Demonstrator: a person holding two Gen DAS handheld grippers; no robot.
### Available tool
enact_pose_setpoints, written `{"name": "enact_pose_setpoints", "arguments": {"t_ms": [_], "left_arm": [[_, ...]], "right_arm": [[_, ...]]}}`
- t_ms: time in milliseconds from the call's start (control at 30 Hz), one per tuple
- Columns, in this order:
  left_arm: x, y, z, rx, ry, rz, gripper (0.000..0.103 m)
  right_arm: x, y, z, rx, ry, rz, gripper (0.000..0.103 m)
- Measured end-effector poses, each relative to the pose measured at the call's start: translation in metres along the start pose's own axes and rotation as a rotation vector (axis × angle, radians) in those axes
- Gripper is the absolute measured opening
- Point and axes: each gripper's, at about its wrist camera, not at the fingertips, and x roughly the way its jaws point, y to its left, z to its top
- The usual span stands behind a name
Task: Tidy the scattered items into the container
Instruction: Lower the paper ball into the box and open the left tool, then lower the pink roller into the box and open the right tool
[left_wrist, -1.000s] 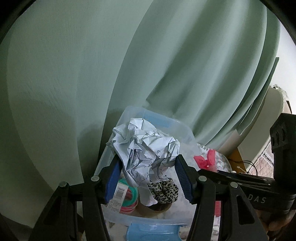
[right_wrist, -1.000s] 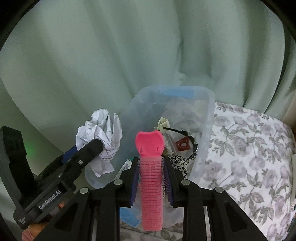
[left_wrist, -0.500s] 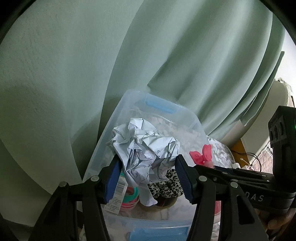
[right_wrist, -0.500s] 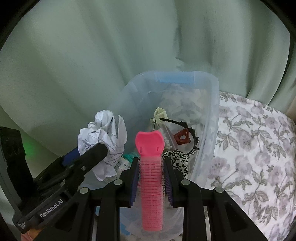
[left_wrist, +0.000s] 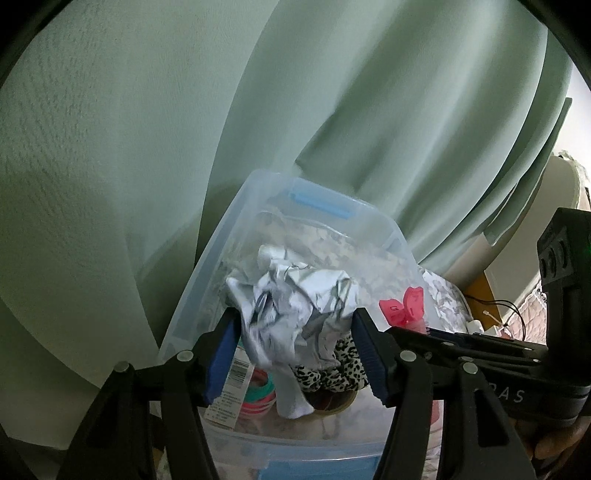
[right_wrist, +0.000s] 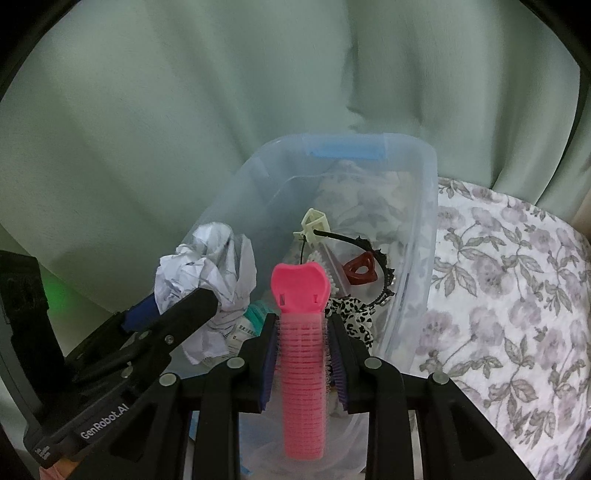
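Both grippers tilt down over the clear bin (right_wrist: 424, 236). The hands holding them are mostly hidden. The left gripper (left_wrist: 295, 354) is opening, with the crumpled paper (left_wrist: 291, 306) between its pads. The right gripper (right_wrist: 303, 358) squeezes the pink hair roller (right_wrist: 301, 354) above the bin.

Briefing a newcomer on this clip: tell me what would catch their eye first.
First, the bright pink hair roller clamped between the right gripper's fingers, over the clear container. Next, the crumpled white paper in the left gripper, also above that container, with a leopard-print scrunchie inside below.
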Motion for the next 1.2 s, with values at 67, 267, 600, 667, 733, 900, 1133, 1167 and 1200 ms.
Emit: {"name": "enact_pose_setpoints", "arguments": {"t_ms": [67,267,600,667,733,900,1133,1167,1200], "left_arm": [[0.001,0.0,0.0,-0.001,0.002,0.003,0.063],[0.009,-0.004,0.001,0.003,-0.004,0.003,0.063],[0.0,-0.003,0.001,0.0,-0.016,0.011,0.063],[-0.001,-0.003,0.001,0.0,-0.017,0.013,0.063],[-0.002,-0.004,0.001,0.001,-0.016,0.013,0.063],[-0.003,-0.009,0.0,0.011,-0.019,0.011,0.063],[-0.008,-0.016,0.001,0.025,-0.022,0.008,0.063],[-0.008,-0.017,0.001,0.027,-0.021,0.008,0.063],[-0.009,-0.018,0.0,0.028,-0.02,0.009,0.063]], "right_arm": [[0.001,-0.001,0.0,0.003,0.0,0.001,0.03],[-0.002,-0.001,0.001,-0.001,-0.003,0.004,0.03],[-0.006,0.004,0.0,-0.025,-0.014,-0.018,0.041],[-0.008,0.003,0.0,-0.021,-0.018,-0.015,0.043],[-0.01,0.004,0.0,-0.022,-0.022,-0.014,0.044],[-0.015,0.004,-0.002,-0.021,-0.029,-0.013,0.044],[-0.024,0.002,-0.006,-0.023,-0.042,-0.017,0.045],[-0.026,0.002,-0.007,-0.024,-0.044,-0.018,0.045],[-0.027,0.001,-0.007,-0.024,-0.046,-0.02,0.045]]}}
